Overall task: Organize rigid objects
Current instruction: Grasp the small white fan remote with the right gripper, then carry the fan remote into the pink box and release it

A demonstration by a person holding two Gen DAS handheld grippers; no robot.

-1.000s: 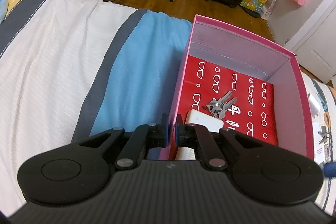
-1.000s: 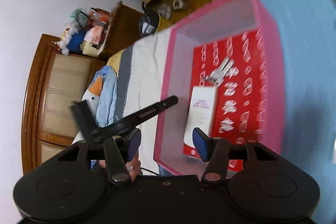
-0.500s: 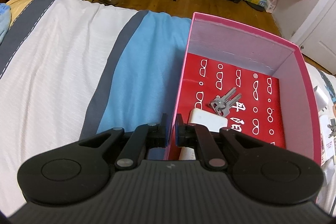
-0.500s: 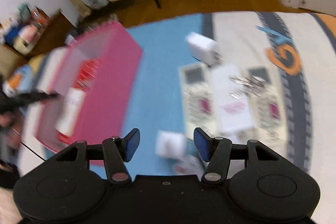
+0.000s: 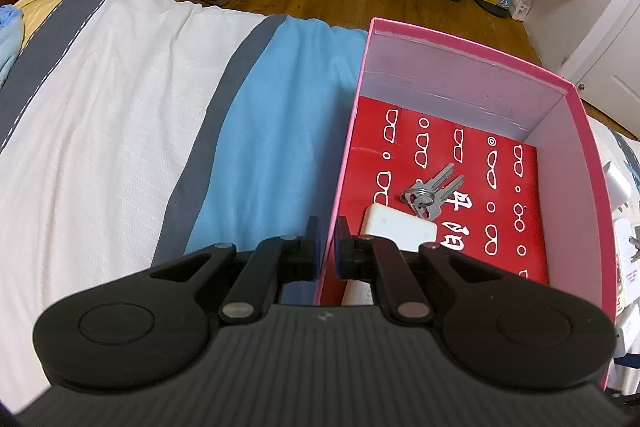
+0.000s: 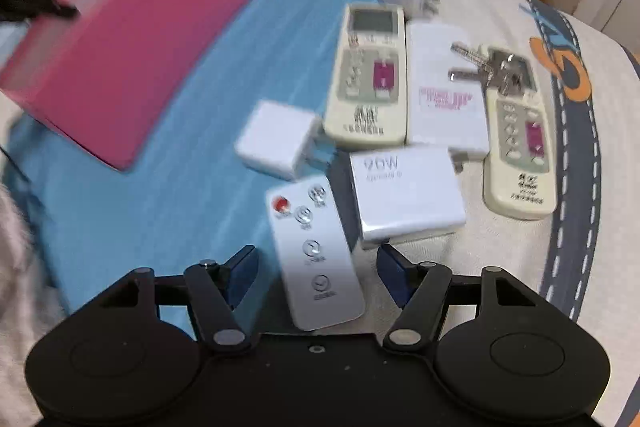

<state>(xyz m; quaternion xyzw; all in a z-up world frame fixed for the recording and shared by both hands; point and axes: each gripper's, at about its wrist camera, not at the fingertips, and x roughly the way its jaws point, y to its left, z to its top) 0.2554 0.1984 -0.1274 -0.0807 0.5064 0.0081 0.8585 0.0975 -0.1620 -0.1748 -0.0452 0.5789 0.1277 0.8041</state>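
**Currently: right gripper over small remote, box wall clamped**

The left gripper (image 5: 328, 247) is closed on the near wall of the pink box (image 5: 472, 51), one finger inside, one outside. Inside the box lie keys (image 5: 430, 189) and a white block (image 5: 398, 227).

The right gripper (image 6: 316, 267) hangs above the bed with jaws opening, wide apart; the small remote (image 6: 316, 255) lies between them, untouched.

Likely faults:
- The charger (image 6: 404, 199) lies just beside the remote. A finger descending on that side may strike or shove it.
- The remote is flat and smooth; a shallow grip may let it slip.
- A yielding bed may let the remote tilt under pressure.
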